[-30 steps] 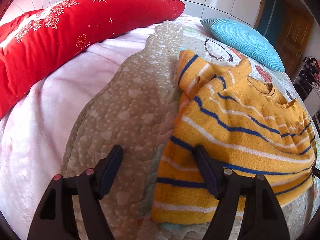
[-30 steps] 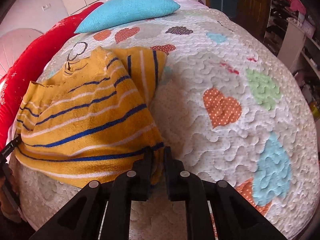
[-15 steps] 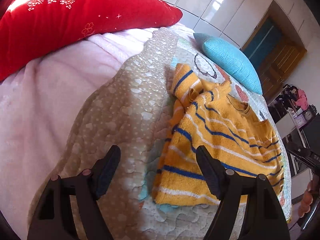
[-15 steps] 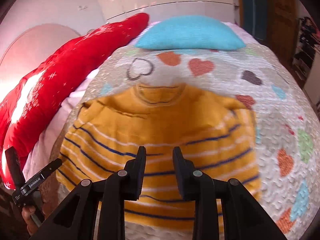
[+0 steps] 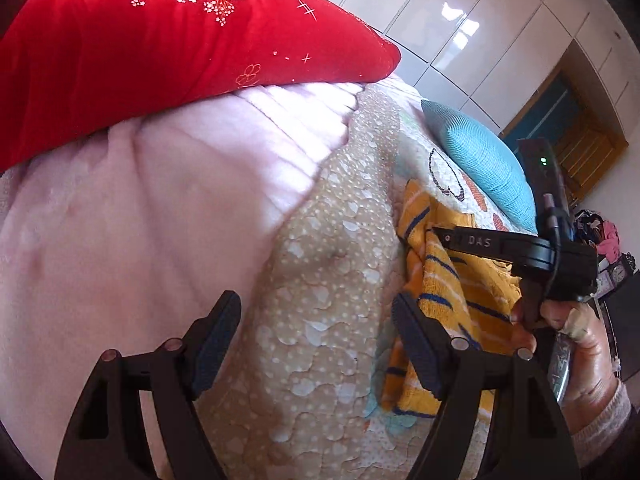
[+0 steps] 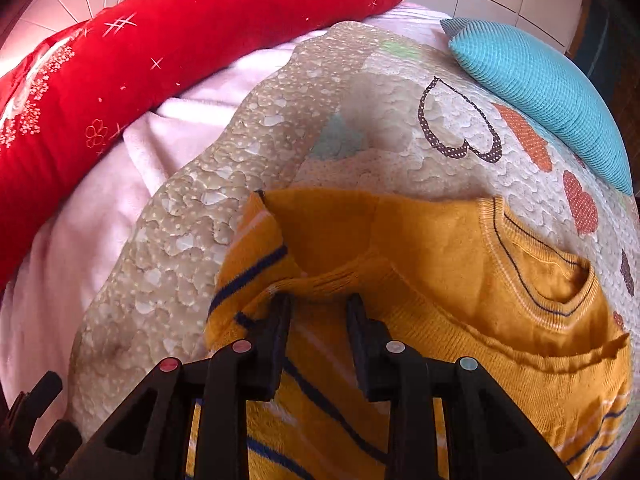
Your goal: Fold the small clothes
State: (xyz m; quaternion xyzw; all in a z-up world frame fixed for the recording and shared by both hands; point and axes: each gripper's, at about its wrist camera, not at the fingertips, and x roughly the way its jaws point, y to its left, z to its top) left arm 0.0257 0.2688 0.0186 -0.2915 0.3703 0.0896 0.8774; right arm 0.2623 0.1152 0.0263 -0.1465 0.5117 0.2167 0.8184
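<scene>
A small yellow sweater with blue and white stripes lies spread on the quilted bedspread of a bed, filling the lower right of the right wrist view; its ribbed neck opening sits at the right of that frame and a folded-in sleeve bunches at the centre left. The right gripper comes up from the bottom centre of that view, its jaws a little apart and empty, with the tips resting at a raised ridge of the knit just above the striped body. In the left wrist view the left gripper rises from the bottom edge with its jaws spread wide and nothing between them; its left finger lies over the pale pink blanket, its right finger over the near edge of the sweater, which here shows as a narrow strip at centre right. The right gripper appears in this view too, reaching in from the right edge above the sweater, held by a hand at the lower right. A red pillow with white embroidery runs across the upper left of both views, and a turquoise cushion lies at the upper right, on the heart-patterned part of the bedspread.
</scene>
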